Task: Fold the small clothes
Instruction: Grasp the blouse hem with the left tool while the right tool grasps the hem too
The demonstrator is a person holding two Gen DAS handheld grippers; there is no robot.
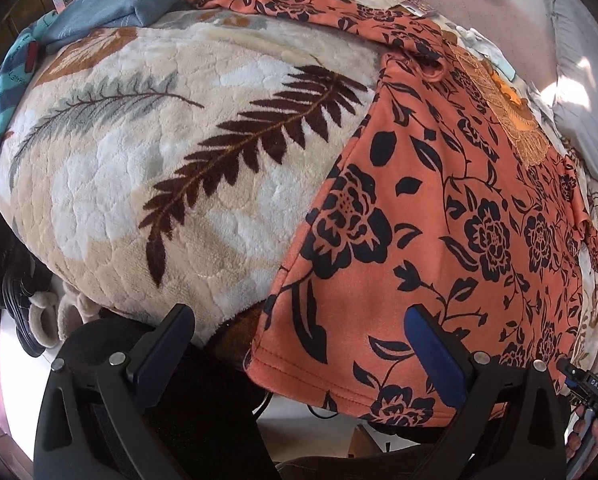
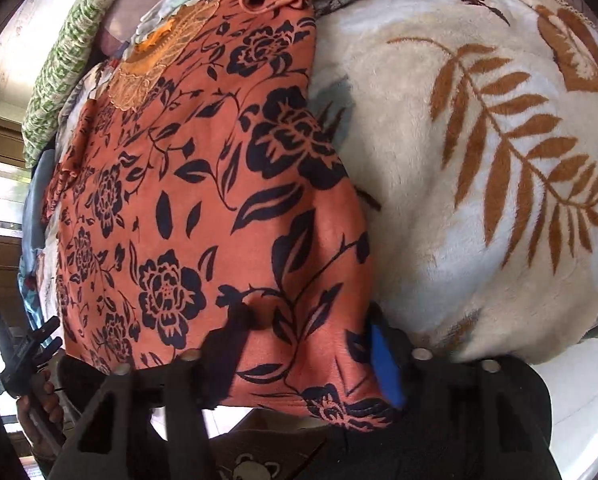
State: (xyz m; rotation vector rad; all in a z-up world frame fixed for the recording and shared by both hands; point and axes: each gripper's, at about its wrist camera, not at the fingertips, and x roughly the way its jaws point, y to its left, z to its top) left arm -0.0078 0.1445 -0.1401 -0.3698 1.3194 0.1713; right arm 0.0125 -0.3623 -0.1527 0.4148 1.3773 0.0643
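Left tongs (image 1: pixel 299 344) released | right tongs (image 2: pixel 311 352) released over orange top (image 2: pixel 203 208) hem | left view only: slippers (image 1: pixel 39 312)

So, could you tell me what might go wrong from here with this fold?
1. The shirt hem hangs over the blanket edge, so the shirt may slide off if tugged.
2. The left gripper and right gripper are open at opposite hem corners; uneven grips could skew the fold.
3. The blanket is plush, so a finger could pinch it along with the shirt.
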